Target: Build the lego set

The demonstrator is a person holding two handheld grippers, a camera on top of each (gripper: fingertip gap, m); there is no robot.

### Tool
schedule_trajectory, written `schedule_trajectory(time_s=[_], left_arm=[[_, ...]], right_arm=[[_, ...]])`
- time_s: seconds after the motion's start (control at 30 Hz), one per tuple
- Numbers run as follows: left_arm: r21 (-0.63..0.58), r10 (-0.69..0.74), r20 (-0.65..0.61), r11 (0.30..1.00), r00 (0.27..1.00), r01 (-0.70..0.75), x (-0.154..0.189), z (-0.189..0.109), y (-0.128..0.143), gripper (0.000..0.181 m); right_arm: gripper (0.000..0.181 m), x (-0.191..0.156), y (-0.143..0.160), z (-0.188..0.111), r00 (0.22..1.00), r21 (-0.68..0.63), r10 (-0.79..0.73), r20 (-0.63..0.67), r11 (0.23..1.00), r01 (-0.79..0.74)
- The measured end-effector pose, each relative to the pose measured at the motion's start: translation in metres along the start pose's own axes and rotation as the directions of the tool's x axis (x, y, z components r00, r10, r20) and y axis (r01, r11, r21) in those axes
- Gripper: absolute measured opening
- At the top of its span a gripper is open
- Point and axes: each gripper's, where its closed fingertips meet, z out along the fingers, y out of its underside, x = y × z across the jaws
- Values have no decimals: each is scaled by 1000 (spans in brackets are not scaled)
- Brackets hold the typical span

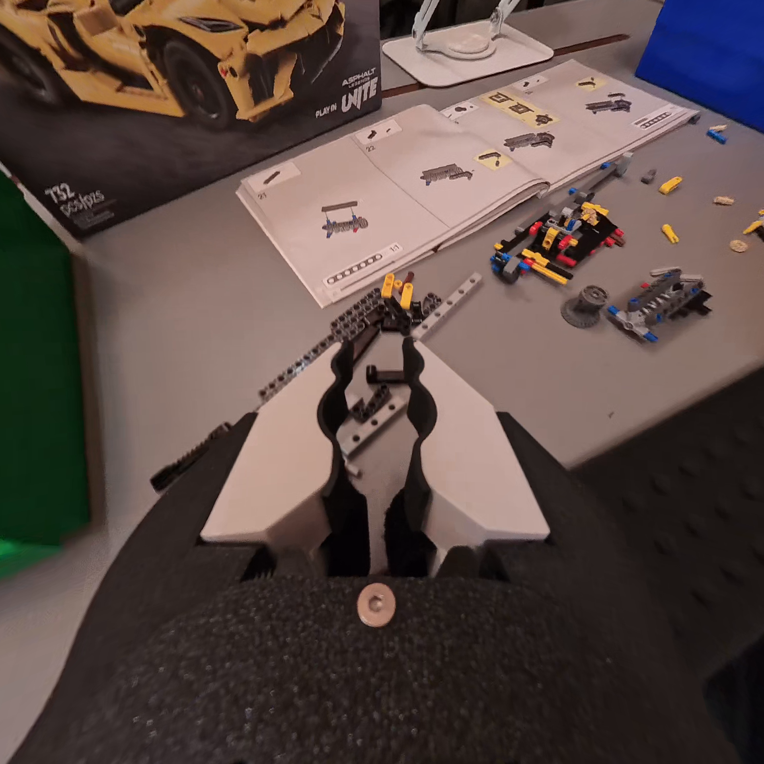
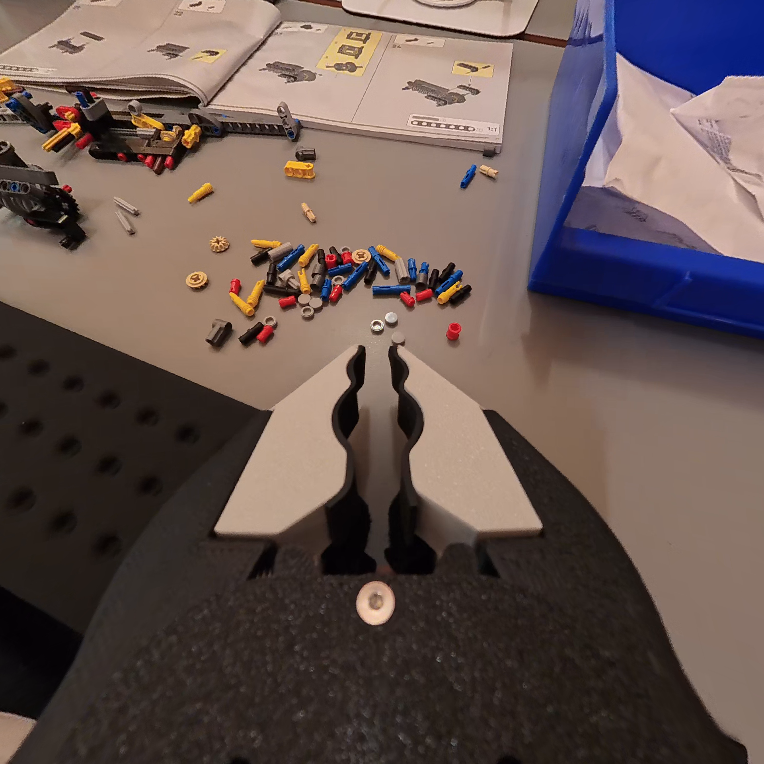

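The left tool (image 1: pixel 378 343) hovers part-open and empty over black beams (image 1: pixel 364 314) on the grey tabletop (image 1: pixel 186 289); best to settle on one beam and close squarely. Further right lies the colourful half-built chassis (image 1: pixel 554 244). The right tool (image 2: pixel 377 351), nearly closed, holds nothing, near the mixed pins (image 2: pixel 355 273) beside a blue bin (image 2: pixel 578 206).

A grey table (image 1: pixel 173 314) fills both views, its matte surface catching soft glare beside a blue bin (image 2: pixel 645 264) holding crumpled white paper (image 2: pixel 669 165). A green bin (image 1: pixel 33 372) stands at the left edge. A white stand base (image 1: pixel 467 58) sits at the back. A black perforated mat (image 2: pixel 82 434) lies along the table's near edge.
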Motion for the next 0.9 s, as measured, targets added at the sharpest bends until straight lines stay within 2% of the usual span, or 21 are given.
schedule_trajectory(time_s=[0.13, 0.23, 0.5, 0.7, 0.9], left_arm=[[-40, -48, 53, 998, 997, 51, -8, -25, 38, 23], [-25, -107, 50, 994, 993, 108, -6, -40, 50, 23], [-12, -106, 40, 994, 994, 107, -1, -55, 55, 24], [-8, -109, -1, 994, 994, 109, 8, -45, 56, 23], [-14, -16, -47, 1000, 999, 16, 33, -32, 42, 23]], right_arm=[[11, 2, -1, 1, 1000, 3, 15, 0, 1000, -15], [10, 5, -3, 1, 1000, 22, 27, -8, 999, -27], [9, 7, -2, 5, 999, 3, 22, -25, 1000, -22], [10, 8, -2, 5, 999, 0, 26, -27, 1000, -26], [11, 5, -4, 5, 999, 5, 29, -20, 1000, -29]])
